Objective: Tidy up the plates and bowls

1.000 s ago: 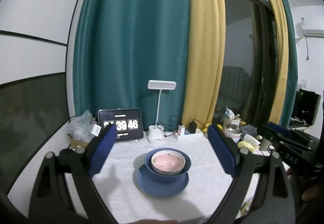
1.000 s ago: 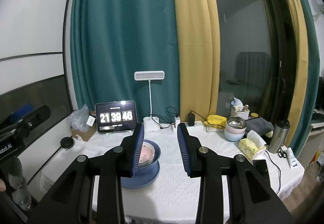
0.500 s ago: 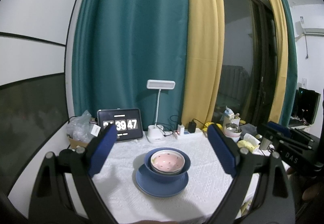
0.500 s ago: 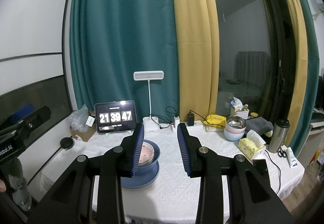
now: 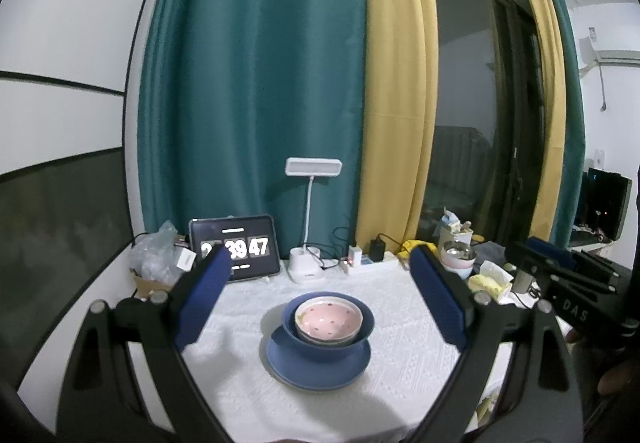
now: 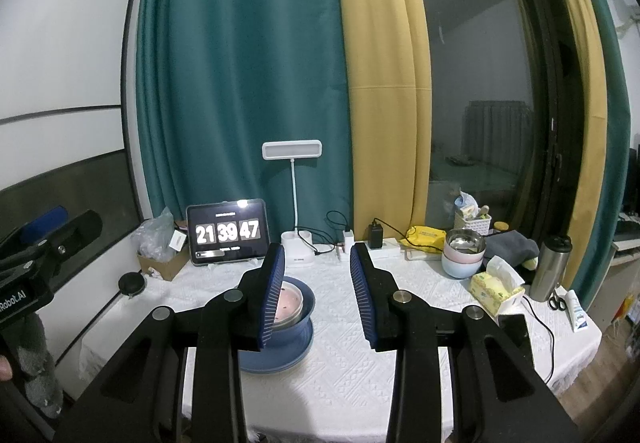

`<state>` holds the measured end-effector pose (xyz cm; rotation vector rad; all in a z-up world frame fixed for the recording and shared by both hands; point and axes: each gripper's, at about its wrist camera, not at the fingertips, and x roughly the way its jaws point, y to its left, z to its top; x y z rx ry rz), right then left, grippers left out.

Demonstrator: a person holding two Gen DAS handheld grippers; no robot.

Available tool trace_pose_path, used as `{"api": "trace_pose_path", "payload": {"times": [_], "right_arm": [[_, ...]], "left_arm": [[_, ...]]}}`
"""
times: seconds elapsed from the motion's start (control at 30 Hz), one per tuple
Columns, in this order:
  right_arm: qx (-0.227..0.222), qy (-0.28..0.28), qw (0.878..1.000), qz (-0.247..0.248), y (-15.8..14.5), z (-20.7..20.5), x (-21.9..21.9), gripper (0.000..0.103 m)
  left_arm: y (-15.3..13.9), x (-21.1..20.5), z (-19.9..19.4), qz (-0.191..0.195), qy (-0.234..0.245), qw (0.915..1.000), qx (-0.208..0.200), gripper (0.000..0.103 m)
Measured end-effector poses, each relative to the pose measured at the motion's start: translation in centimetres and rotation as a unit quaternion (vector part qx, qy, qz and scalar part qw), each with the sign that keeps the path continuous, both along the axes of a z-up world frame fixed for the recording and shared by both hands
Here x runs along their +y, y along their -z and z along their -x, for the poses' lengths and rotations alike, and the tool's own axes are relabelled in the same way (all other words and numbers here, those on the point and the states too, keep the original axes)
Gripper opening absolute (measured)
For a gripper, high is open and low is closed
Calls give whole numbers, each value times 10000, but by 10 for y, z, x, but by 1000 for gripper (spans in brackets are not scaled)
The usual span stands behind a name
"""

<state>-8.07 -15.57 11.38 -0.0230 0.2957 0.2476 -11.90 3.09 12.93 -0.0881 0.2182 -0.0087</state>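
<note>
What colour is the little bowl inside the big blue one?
Pink with small dark dots, clearest in the left wrist view.

Left tongs (image 5: 320,297) spread wide and empty, right tongs (image 6: 318,293) parted narrower, empty

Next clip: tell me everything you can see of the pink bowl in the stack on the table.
The pink bowl is small and round, glossy like glazed ceramic, with a pale rim and a pink inside dotted with small dark specks. It sits upright and looks empty, nested inside the larger blue bowl, which stands on the blue plate on the white tablecloth. Neither hand-held gripper touches it; whether another bowl lies between it and the blue one is unclear.
</note>
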Motion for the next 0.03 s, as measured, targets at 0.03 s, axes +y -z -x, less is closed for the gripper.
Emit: {"api": "trace_pose_path", "payload": {"times": [0.03], "right_arm": [[4,2,10000,-6,0,0,-1,36]], "left_arm": [[0,-1,-1,-3,17,10000,0,91]]}}
